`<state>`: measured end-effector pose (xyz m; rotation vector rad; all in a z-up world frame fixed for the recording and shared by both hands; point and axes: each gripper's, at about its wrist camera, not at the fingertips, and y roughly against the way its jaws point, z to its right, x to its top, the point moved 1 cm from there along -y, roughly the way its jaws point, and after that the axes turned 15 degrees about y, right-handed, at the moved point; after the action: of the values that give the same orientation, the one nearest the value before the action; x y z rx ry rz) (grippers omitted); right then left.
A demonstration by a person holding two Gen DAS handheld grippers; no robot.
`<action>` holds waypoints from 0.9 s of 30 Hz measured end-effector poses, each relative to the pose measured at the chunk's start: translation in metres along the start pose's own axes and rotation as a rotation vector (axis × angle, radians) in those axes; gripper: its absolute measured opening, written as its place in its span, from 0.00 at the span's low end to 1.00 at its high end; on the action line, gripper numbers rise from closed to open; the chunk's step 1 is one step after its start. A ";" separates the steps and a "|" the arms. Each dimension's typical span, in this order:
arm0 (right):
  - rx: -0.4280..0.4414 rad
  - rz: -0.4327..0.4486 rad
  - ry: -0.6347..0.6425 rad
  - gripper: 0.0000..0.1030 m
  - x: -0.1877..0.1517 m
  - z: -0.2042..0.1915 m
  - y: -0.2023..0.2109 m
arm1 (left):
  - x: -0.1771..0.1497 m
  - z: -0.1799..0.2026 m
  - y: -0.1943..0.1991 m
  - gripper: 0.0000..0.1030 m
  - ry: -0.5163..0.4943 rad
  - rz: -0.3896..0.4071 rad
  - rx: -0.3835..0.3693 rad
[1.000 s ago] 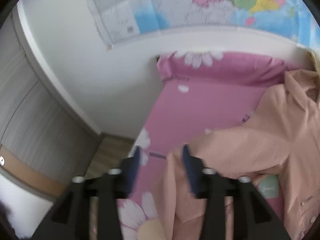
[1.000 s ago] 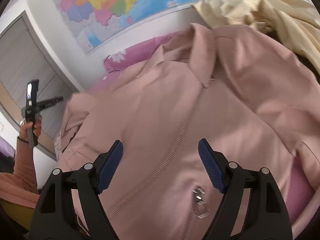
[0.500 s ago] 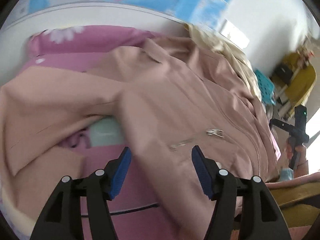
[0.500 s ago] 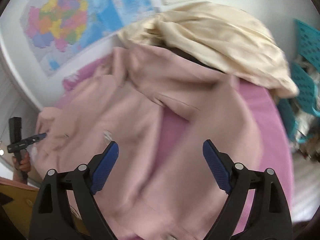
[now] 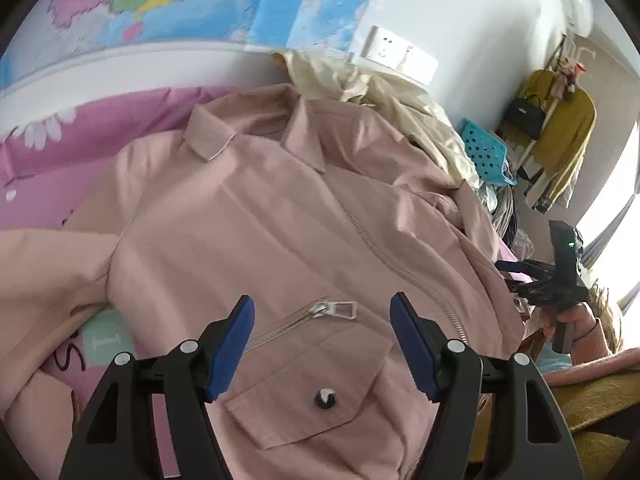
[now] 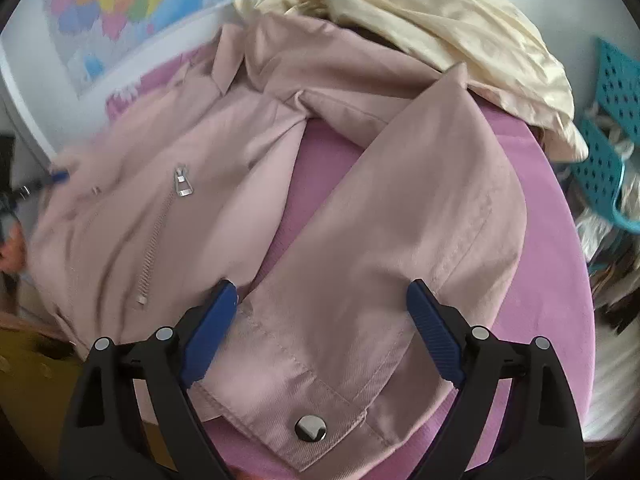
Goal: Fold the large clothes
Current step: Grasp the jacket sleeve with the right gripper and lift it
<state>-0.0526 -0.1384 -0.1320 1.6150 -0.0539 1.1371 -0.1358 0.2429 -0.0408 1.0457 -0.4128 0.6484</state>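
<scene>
A large pale pink jacket [image 5: 260, 220] lies front up on a pink bed sheet [image 5: 60, 152], zipped, collar toward the wall. My left gripper [image 5: 322, 332] hovers over its lower front, above a zipper pull [image 5: 332, 310] and a pocket flap [image 5: 320, 392]. Its jaws are opening and grip nothing. In the right wrist view my right gripper [image 6: 320, 320] hangs over the jacket's [image 6: 160, 160] sleeve cuff [image 6: 332, 360], which has a metal snap [image 6: 310, 428]. Its jaws are closing with the cuff between them, and the pads do not press on it.
A crumpled cream garment [image 6: 440, 20] is heaped against the wall beyond the collar. A teal perforated basket [image 6: 612, 120] stands off the bed's right side. A map [image 5: 180, 0] hangs on the wall, and a coat rack [image 5: 564, 128] stands far right. A hand holds the right gripper [image 5: 560, 276].
The left view swung from the wall and left sleeve onto the jacket's front, and its fingers spread wider. The right view swung from the front zipper to the right sleeve cuff.
</scene>
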 end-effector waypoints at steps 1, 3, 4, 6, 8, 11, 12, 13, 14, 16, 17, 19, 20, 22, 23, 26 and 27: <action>-0.066 -0.011 0.042 0.67 0.001 -0.005 -0.004 | 0.000 0.002 -0.001 0.67 -0.009 -0.001 0.000; -0.108 -0.024 0.054 0.48 0.002 -0.004 -0.004 | -0.001 0.008 -0.006 0.67 -0.017 -0.012 -0.006; -0.110 -0.025 0.032 0.09 0.003 0.002 0.000 | -0.002 0.009 -0.008 0.67 -0.020 -0.019 -0.010; -0.067 -0.033 -0.024 0.03 0.003 0.018 0.004 | -0.004 0.011 -0.009 0.67 -0.023 -0.024 -0.012; 0.025 0.004 -0.103 0.03 0.003 0.033 0.014 | -0.002 0.013 -0.011 0.67 -0.023 -0.028 -0.016; 0.123 0.133 -0.172 0.02 0.013 0.050 0.050 | 0.000 0.015 -0.008 0.67 -0.031 -0.017 -0.033; 0.155 0.177 -0.195 0.02 0.018 0.056 0.062 | 0.001 0.015 -0.007 0.67 -0.035 -0.013 -0.038; 0.201 0.242 -0.222 0.02 0.025 0.062 0.078 | 0.002 0.016 -0.005 0.67 -0.038 -0.008 -0.046; 0.231 0.282 -0.235 0.02 0.031 0.064 0.088 | 0.004 0.017 -0.004 0.67 -0.041 -0.002 -0.062; 0.313 0.386 -0.238 0.02 0.050 0.063 0.112 | 0.006 0.020 -0.003 0.68 -0.042 0.002 -0.083; 0.345 0.422 -0.227 0.02 0.061 0.059 0.121 | 0.008 0.022 -0.003 0.68 -0.048 0.005 -0.105; 0.394 0.492 -0.184 0.02 0.086 0.047 0.137 | 0.011 0.026 -0.003 0.68 -0.058 0.009 -0.125; 0.428 0.524 -0.160 0.02 0.098 0.040 0.145 | 0.012 0.027 -0.003 0.68 -0.060 0.009 -0.145; 0.467 0.559 -0.113 0.02 0.123 0.025 0.151 | 0.016 0.030 -0.002 0.69 -0.058 0.015 -0.182; 0.508 0.579 -0.077 0.02 0.141 0.013 0.154 | 0.018 0.030 -0.001 0.70 -0.056 0.019 -0.195; 0.578 0.572 0.029 0.02 0.187 -0.025 0.142 | 0.026 0.028 0.004 0.71 -0.042 0.041 -0.235; 0.600 0.557 0.060 0.02 0.199 -0.037 0.134 | 0.028 0.025 0.007 0.72 -0.033 0.047 -0.251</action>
<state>-0.0442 -0.0633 0.0991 2.1697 -0.1401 1.7449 -0.1197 0.2310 -0.0075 0.8111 -0.5349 0.6045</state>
